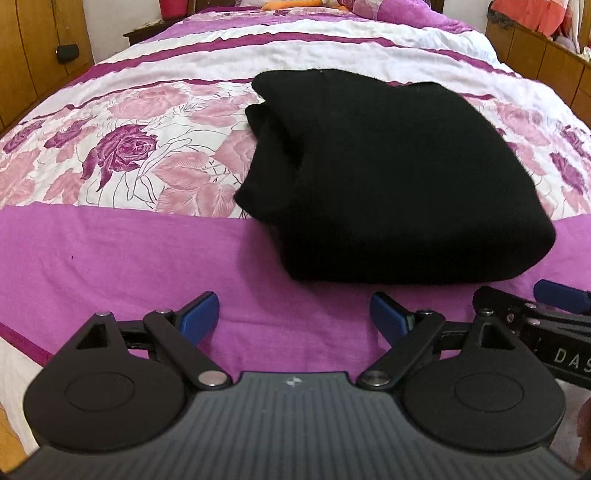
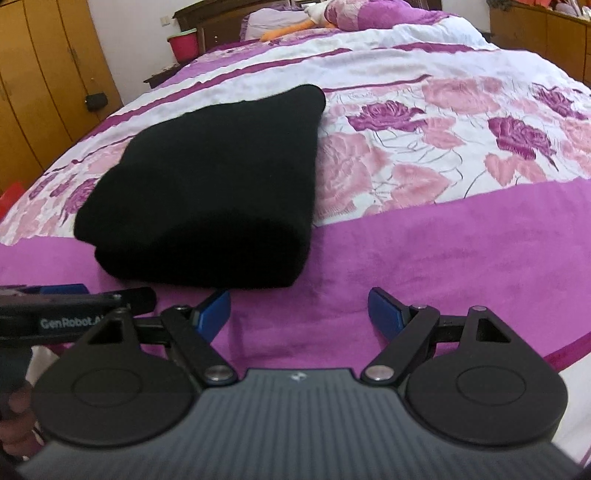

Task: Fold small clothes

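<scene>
A black garment [image 1: 388, 177] lies folded into a thick rectangle on the bed; it also shows in the right wrist view [image 2: 210, 192]. My left gripper [image 1: 293, 314] is open and empty, just in front of the garment's near edge, a little to its left. My right gripper [image 2: 299, 310] is open and empty, in front of the garment's near right corner. The right gripper's body shows at the right edge of the left wrist view [image 1: 546, 314]; the left gripper's body shows at the left edge of the right wrist view [image 2: 70, 310]. Neither gripper touches the garment.
The bed has a purple and white floral cover [image 1: 140, 147] with a plain purple band [image 2: 443, 251] near me. Pillows [image 2: 369, 14] lie at the far end. Wooden wardrobes [image 2: 44, 85] stand left, a wooden cabinet [image 1: 546, 55] right, a red bin [image 2: 183, 44] by the headboard.
</scene>
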Demonstrator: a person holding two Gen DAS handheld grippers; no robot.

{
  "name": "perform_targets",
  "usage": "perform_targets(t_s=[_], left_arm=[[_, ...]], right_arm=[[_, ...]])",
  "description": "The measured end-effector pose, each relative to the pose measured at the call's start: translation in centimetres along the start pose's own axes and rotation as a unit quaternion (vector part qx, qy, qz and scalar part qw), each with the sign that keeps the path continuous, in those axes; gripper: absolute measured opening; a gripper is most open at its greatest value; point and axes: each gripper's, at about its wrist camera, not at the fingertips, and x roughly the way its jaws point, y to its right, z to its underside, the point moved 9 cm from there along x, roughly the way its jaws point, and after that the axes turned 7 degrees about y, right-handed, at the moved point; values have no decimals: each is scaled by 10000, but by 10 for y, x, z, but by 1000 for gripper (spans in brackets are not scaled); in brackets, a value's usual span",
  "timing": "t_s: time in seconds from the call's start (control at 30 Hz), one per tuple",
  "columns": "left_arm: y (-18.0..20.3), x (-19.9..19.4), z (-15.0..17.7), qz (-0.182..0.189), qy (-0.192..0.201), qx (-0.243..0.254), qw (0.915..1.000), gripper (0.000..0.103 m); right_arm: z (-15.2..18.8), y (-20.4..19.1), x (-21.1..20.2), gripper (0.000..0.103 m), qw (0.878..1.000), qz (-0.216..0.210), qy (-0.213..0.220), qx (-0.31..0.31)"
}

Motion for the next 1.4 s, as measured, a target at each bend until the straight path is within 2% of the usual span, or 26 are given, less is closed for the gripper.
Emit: perform_targets(t_s=[0.43,1.4], left_arm=[[3,7,0,-78,-18,131,9999,95],[2,6,1,-45,29,66,10000,96]], right_arm=[[3,1,2,83,10000,-3,-22,-7],[4,1,4,84,10000,6,-30,-46]])
